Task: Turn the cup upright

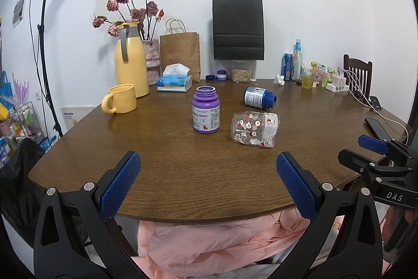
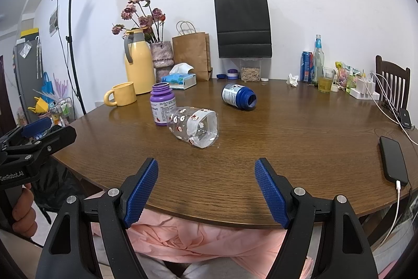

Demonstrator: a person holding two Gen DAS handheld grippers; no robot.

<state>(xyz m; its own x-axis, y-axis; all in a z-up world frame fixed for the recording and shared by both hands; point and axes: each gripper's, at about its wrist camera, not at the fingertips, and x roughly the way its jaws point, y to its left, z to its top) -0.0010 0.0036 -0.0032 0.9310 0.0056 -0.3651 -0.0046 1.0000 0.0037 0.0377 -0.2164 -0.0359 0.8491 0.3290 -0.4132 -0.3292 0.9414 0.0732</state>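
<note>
The task is not yet started: the clear printed cup (image 2: 193,127) lies on its side on the table (image 2: 300,148), with its open mouth turned toward the right wrist view and its closed base toward the purple supplement bottle (image 2: 162,104), which stands upright without a cap just beside it. Neither claw touches the cup. The left claw (image 1: 208,182) is spread wide and holds nothing, positioned over the near table edge, well short of the cup. The right claw (image 2: 206,191) is likewise spread wide and empty, also at the near edge, with the cup ahead of it and slightly to its left. All steps remain: approach, grip the cup wall or rim, rotate it onto its base, and release. Judged from the layout, the right claw has the more direct line to the mouth end. The cup appears thin and light, so it may roll or slide on contact. The table is dark wood with a smooth, slightly reflective grain. A blue bottle (image 2: 238,96) lies on its side behind the cup, apart from it. Farther back stand a yellow mug (image 2: 121,94), a yellow thermos jug (image 2: 139,64), a tissue box (image 2: 183,79) and two paper bags against the white wall. A charging phone (image 2: 394,160) lies near the right edge.
</note>
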